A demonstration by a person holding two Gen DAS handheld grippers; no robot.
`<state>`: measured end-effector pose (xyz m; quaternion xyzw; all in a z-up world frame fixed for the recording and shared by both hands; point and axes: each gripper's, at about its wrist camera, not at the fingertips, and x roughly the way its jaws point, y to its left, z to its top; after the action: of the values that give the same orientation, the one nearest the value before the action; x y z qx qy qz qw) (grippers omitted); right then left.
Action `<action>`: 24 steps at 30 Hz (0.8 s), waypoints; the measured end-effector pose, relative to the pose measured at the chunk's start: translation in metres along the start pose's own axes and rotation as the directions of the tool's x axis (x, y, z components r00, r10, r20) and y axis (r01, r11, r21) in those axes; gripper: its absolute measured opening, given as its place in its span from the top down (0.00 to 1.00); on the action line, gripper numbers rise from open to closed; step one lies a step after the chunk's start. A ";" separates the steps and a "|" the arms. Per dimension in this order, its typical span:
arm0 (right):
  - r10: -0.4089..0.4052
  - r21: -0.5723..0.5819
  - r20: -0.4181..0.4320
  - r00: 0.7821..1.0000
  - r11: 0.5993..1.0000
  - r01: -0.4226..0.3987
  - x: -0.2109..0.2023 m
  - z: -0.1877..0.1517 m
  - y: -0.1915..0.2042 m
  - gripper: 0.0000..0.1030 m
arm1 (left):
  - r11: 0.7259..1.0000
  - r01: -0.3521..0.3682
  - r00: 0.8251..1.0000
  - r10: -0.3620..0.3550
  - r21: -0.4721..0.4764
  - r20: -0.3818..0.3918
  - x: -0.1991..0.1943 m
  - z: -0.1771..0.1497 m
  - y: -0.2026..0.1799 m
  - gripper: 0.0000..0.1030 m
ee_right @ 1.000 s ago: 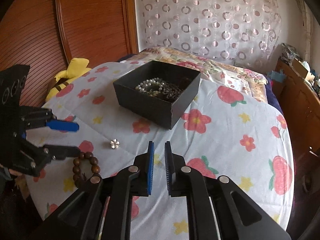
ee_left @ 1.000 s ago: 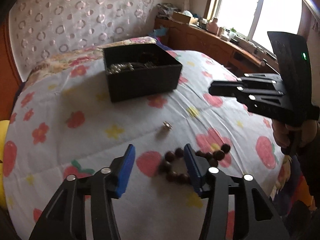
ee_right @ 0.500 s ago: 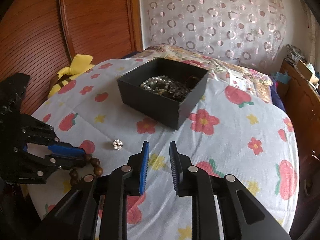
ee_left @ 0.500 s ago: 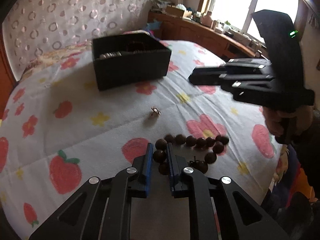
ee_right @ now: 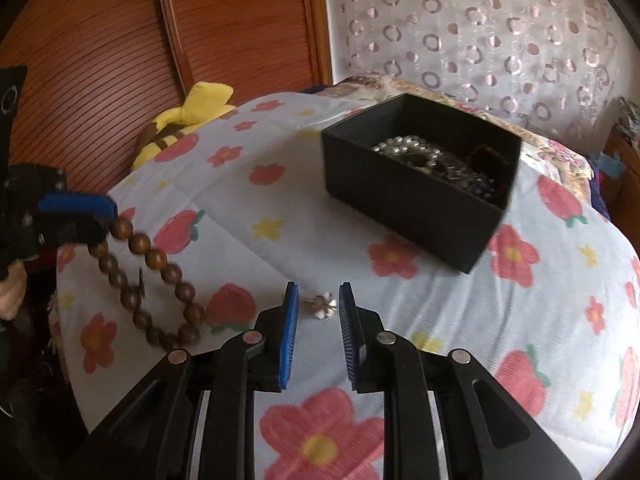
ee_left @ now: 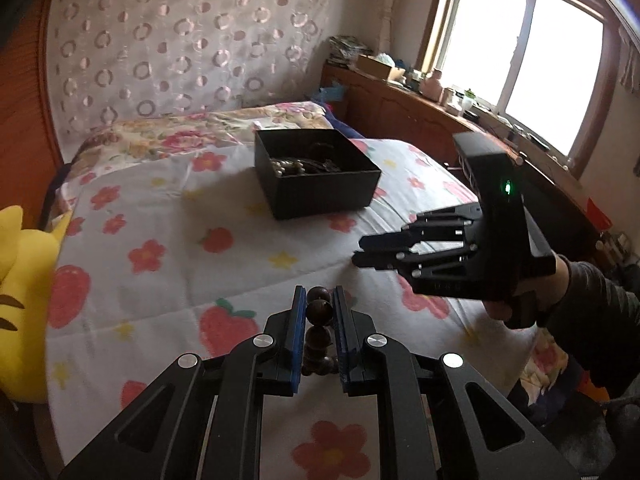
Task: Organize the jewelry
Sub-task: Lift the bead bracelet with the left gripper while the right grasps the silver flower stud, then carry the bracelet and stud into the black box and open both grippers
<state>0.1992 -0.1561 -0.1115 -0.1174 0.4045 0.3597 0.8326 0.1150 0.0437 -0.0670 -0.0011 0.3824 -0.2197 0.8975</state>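
My left gripper (ee_left: 317, 300) is shut on a brown wooden bead bracelet (ee_left: 319, 312) and holds it above the bed. In the right wrist view the bracelet (ee_right: 152, 280) hangs from that gripper (ee_right: 92, 216) at the left. My right gripper (ee_right: 319, 300) is open, low over the bedspread, with a small silver flower ring (ee_right: 321, 307) lying between its fingers. It also shows in the left wrist view (ee_left: 360, 250). A black jewelry box (ee_right: 420, 184) holding pearls and dark pieces stands further back; it also shows in the left wrist view (ee_left: 316, 176).
The floral bedspread (ee_right: 520, 340) covers the bed. A yellow plush toy (ee_left: 24, 280) lies at the left edge by the wooden headboard (ee_right: 100, 60). A wooden cabinet (ee_left: 420, 116) with clutter stands under the window.
My left gripper shut on the bead bracelet and lifted it off the bedspread. My right gripper opened and moved down to straddle the flower ring.
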 end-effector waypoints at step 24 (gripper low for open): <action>-0.098 -0.011 0.116 0.988 0.995 0.100 -0.045 0.044 -0.041 0.91 | 0.999 -0.006 0.985 -0.001 0.042 0.172 -0.001 0.109 0.004 0.88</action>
<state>0.2345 -0.1868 -0.0526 -0.1234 0.3463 0.3275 0.8704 0.1906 0.0295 0.0105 -0.0007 0.2989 -0.2255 0.9273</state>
